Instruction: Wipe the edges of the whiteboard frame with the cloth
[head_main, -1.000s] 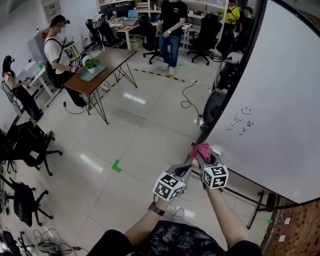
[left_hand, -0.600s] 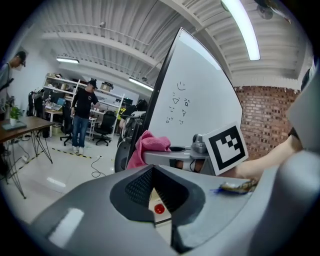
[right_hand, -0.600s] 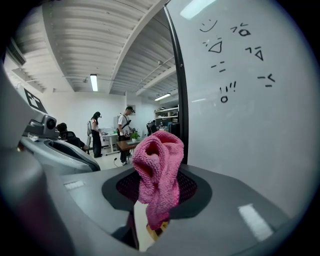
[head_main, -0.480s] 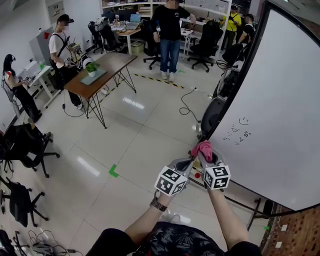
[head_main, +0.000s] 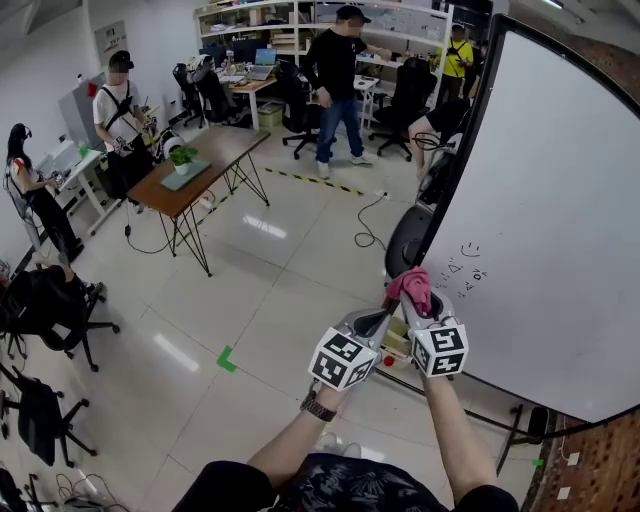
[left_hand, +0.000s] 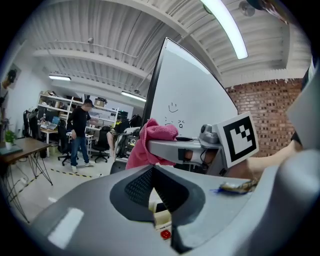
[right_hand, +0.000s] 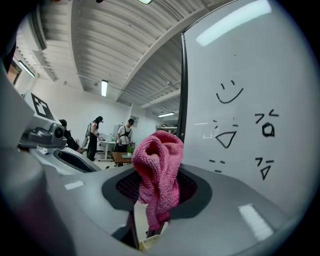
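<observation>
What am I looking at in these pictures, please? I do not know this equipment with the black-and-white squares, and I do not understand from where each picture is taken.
There is no robot here. A person holds a two-jaw hand tool in each hand, and the cubes with squares are part of these tools. One picture comes from a camera on the person's head, looking down. The other two come from a camera riding on each tool. The right gripper is shut on a pink cloth, near the black frame of the whiteboard. The left gripper has its jaws together, with nothing between them. No table is used; below is the office floor.
</observation>
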